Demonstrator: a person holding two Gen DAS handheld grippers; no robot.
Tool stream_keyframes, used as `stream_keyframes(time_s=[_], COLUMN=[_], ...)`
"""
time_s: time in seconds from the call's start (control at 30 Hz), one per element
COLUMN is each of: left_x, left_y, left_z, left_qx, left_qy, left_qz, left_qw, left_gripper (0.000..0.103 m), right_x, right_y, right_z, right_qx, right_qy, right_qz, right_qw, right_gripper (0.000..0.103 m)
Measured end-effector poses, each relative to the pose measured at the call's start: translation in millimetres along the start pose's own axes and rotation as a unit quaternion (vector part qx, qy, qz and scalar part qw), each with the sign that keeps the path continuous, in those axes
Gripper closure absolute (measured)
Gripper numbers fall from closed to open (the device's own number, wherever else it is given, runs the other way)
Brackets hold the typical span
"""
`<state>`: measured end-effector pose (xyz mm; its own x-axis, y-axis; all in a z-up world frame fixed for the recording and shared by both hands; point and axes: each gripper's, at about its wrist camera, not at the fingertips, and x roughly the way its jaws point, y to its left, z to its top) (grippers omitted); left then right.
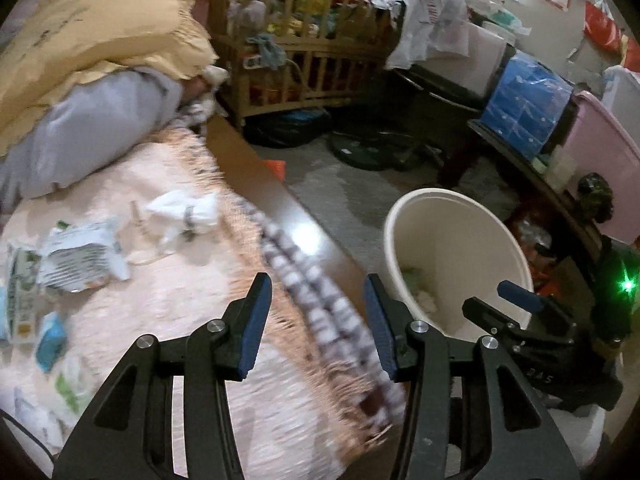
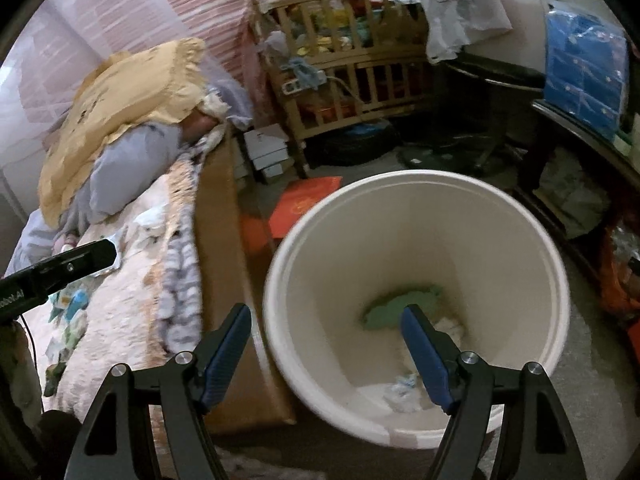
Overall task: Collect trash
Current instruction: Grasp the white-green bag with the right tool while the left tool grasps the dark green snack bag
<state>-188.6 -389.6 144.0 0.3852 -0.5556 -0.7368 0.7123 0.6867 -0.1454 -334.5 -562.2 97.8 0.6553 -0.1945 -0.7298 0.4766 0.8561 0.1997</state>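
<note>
Little can be read. In the left wrist view the right gripper's [image 1: 516, 304] black body bears pale letters, roughly "DAS". The white bag [image 1: 430, 12] on the far clutter carries red print, and the near-left wrappers [image 1: 80, 258] green print, both too blurred to read.

Round cream bin [image 2: 416, 216]: smooth, matt plastic.
Peach bedspread [image 1: 192, 300]: soft, fuzzy cloth.
Crumpled white-green wrapper [image 1: 80, 260]: glossy plastic film.
Slatted brown cot [image 1: 304, 52]: varnished wood.
Blue finger pads [image 1: 256, 320]: textured matt rubber.
</note>
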Motion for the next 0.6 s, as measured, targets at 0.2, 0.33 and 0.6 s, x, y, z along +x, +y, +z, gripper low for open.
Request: stream_keyframes(time_s=[0.2, 0.33, 0.6], left_x=[-21, -37, -68], left_y=[26, 47, 96], left_z=[-14, -22, -45], left_qx=[-0.009, -0.018, -0.05], left_qy=[-0.007, -0.011, -0.01], left_qz=[0.03, 0.05, 0.071], left_qw=[0.9995, 0.9985, 0.9961], left_gripper=[0.057, 0.057, 0.057], right_x=[-1, 1, 11], right_y=[44, 74, 134], right_z=[-3, -4, -11], right_qx=[-0.033, -0.047, -0.089], right_qy=[0.004, 0.008, 0.024], right_qz=[0.026, 0.051, 0.084], right_qw=[0.999, 0.998, 0.992], right_gripper=[0.028, 0.028, 0.028])
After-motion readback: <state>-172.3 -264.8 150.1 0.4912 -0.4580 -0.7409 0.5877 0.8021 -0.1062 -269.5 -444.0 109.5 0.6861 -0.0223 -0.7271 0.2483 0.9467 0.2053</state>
